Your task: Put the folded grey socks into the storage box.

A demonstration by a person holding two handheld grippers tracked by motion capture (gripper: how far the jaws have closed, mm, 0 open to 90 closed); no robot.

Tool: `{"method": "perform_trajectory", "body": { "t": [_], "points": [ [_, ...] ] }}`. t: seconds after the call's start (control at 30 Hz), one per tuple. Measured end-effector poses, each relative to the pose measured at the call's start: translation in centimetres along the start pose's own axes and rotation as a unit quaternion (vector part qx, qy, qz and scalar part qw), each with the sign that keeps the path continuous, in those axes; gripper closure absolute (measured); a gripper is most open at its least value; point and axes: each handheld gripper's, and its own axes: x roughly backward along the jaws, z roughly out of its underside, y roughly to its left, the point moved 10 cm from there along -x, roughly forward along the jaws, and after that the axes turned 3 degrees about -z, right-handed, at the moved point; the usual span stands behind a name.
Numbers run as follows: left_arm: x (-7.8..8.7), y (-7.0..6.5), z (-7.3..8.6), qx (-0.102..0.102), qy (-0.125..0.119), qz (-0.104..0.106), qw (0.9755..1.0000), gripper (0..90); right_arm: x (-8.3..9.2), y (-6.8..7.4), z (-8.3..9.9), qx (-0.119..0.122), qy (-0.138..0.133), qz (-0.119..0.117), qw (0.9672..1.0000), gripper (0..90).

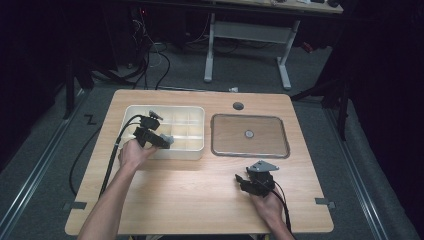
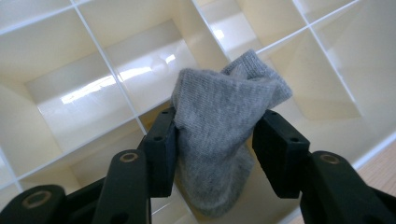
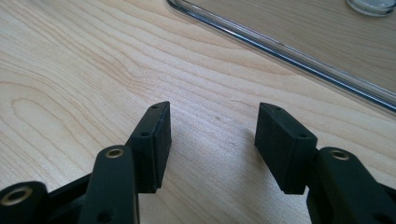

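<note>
A grey sock (image 2: pixel 224 121) lies bunched in a near compartment of the white divided box (image 2: pixel 116 79). My left gripper (image 2: pixel 217 116) stands open around it, the cloth loose between the pads and brushing them. From above, the left gripper (image 1: pixel 162 140) hangs over the near edge of the box (image 1: pixel 165 107), a bit of the sock (image 1: pixel 168 138) showing at its tip. My right gripper (image 1: pixel 242 179) rests low over the bare wood at the near right. Its jaws are open in the right gripper view (image 3: pixel 212 116), with nothing between them.
A clear flat lid (image 1: pixel 215 145) with a small round knob (image 1: pixel 249 134) lies right of the box; its rim (image 3: pixel 280 51) runs ahead of the right gripper. A cable hole (image 1: pixel 238 106) sits near the table's far edge. Cables trail from both grippers.
</note>
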Motion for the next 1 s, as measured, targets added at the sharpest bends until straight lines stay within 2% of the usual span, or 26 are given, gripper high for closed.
{"method": "perform_trajectory", "body": {
  "t": [0.33, 0.47, 0.53, 0.67, 1.0],
  "points": [
    [1.0, -0.7, -1.3, 0.008, -0.040, 0.015, 0.9991, 53.2, 0.0, 0.0, 0.0, 0.000, 0.000, 0.000, 1.0000, 46.2],
    [1.1, -0.8, -1.6, 0.004, -0.055, 0.013, 0.9984, 62.0, 0.0, 0.0, 0.0, 0.000, 0.000, 0.000, 1.0000, 46.2],
    [1.0, -0.7, -1.6, 0.004, -0.054, 0.011, 0.9985, 69.8, 0.0, 0.0, 0.0, 0.000, 0.000, 0.000, 1.0000, 46.2],
    [0.5, -0.1, -1.3, 0.005, -0.042, 0.000, 0.9991, 79.7, 0.0, 0.0, 0.0, 0.000, 0.000, 0.000, 1.0000, 46.2],
    [-1.1, 0.7, -0.5, 0.006, -0.005, -0.018, 0.9998, 82.5, 0.0, 0.0, 0.0, 0.000, 0.000, 0.000, 1.0000, 46.2]
  ]
}}
